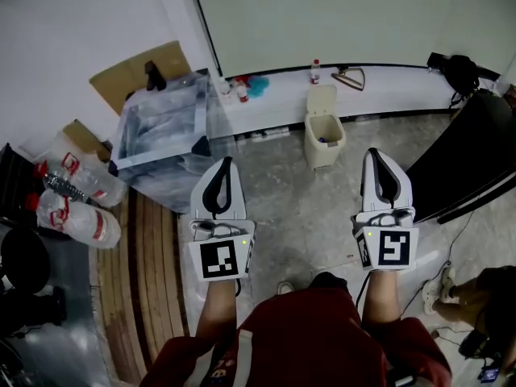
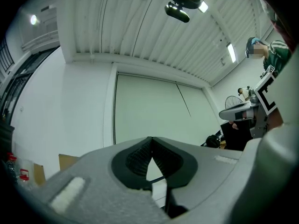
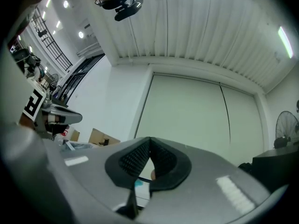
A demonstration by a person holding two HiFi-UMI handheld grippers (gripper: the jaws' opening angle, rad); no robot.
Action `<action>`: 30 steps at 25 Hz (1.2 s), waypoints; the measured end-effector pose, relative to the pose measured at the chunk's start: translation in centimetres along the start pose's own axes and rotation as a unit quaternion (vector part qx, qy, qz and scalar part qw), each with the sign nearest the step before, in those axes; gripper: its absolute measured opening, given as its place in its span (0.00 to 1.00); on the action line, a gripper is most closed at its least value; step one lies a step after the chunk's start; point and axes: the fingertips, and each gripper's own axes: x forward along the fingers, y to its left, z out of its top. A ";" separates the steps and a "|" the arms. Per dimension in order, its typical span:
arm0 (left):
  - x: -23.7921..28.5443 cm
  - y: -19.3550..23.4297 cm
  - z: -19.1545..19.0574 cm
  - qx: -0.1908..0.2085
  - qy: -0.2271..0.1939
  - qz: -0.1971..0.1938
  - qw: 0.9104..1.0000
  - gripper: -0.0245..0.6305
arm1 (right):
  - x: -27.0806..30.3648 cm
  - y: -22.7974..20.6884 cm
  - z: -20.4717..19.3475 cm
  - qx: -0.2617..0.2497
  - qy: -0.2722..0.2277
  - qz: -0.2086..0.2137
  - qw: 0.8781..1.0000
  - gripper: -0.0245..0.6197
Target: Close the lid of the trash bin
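A: Which step is in hand?

B: The approach, it is judged. The beige trash bin [image 1: 324, 142] is seen on the stone floor [image 1: 298, 216] against the white ledge [image 1: 395, 83]. It is ahead of both grippers, between their lines, and well apart from each. Its lid [image 1: 321, 99] is tipped up and back, so no part of the closing has been done.

A: How are the jaws held?

B: On the left gripper [image 1: 226, 166] the ribbed pads are brought together at the tips, with nothing caught between them. The same is seen on the right gripper [image 1: 375, 156].

A: What is called for next?

B: One gripper, probably the right as it seems nearer, would have to be carried forward and brought behind the lid's upper edge. The lid could then be pushed forward and down. No grasp appears to be needed.
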 end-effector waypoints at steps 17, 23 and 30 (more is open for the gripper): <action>6.5 -2.1 -3.9 -0.006 0.014 -0.026 1.000 0.04 | 3.4 -4.0 -4.5 0.018 0.007 -0.027 0.999 0.04; 12.8 -4.2 -4.3 -0.006 0.014 -0.028 0.999 0.04 | 7.4 -8.3 -6.8 0.026 0.018 -0.020 0.999 0.04; 20.3 -7.6 -5.0 -0.006 0.019 -0.025 0.999 0.04 | 11.9 -15.0 -9.5 0.026 0.025 -0.019 0.999 0.04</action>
